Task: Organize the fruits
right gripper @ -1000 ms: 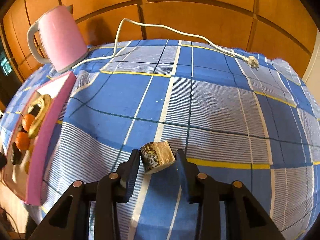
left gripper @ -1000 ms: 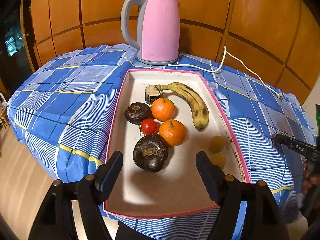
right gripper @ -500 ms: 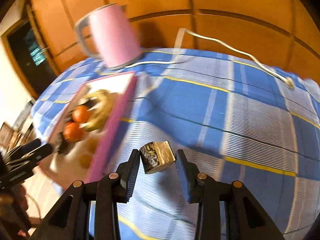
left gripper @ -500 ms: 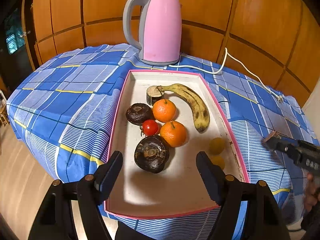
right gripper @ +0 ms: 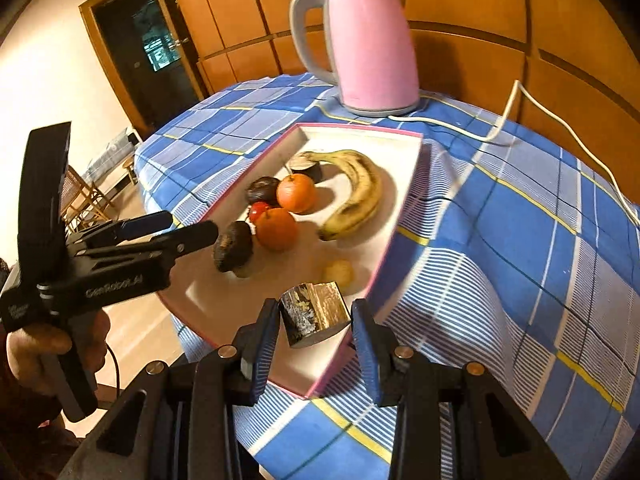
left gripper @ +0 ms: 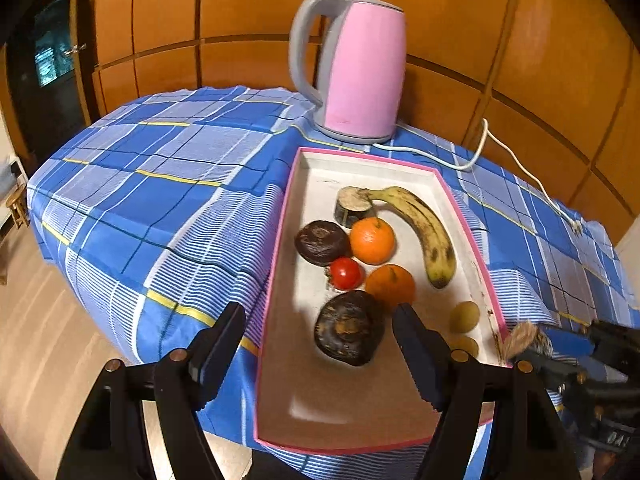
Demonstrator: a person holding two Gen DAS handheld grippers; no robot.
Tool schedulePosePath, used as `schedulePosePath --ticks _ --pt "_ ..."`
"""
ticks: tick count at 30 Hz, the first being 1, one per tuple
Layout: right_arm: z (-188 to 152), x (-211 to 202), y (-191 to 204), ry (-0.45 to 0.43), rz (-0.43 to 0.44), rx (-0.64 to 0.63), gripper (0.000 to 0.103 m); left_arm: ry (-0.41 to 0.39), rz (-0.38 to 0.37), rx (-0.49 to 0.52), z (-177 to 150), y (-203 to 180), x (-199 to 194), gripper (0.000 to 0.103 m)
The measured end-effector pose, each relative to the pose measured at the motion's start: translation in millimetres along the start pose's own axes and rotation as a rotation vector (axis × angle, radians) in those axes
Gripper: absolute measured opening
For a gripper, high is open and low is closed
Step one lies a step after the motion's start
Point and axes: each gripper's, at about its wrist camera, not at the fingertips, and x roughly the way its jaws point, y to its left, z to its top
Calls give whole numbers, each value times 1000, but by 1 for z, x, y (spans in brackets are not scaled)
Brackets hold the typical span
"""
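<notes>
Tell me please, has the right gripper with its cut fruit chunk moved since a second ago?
Yes: the right gripper carried the chunk from open tablecloth to over the tray.

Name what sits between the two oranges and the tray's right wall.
The banana, curving along that side. Left wrist view shows it lying between the oranges and the tray wall.

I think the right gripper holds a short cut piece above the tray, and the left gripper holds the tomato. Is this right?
Not fully. The left gripper is open and holds nothing; the tomato lies in the tray, as the left wrist view shows. The right gripper does hold the cut piece.
</notes>
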Motion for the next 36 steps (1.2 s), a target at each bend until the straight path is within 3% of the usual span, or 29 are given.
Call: schedulePosePath --ticks 7,13,18,29,33,36 --pt "-11 3 6 26 19 -23 37 -8 22 -17 2 8 1 76" --pt "6 6 1 -6 -11 -11 37 -14 33 -16 2 8 2 76" --pt "8 20 14 30 7 -89 37 -15 47 -34 3 14 3 76" --pt "32 68 16 25 0 -102 38 -5 47 -38 1 17 8 76" --pt "35 74 20 23 -30 -134 38 3 40 -38 1 17 10 76" --pt "35 72 19 35 -3 -124 41 2 37 -42 1 17 9 76"
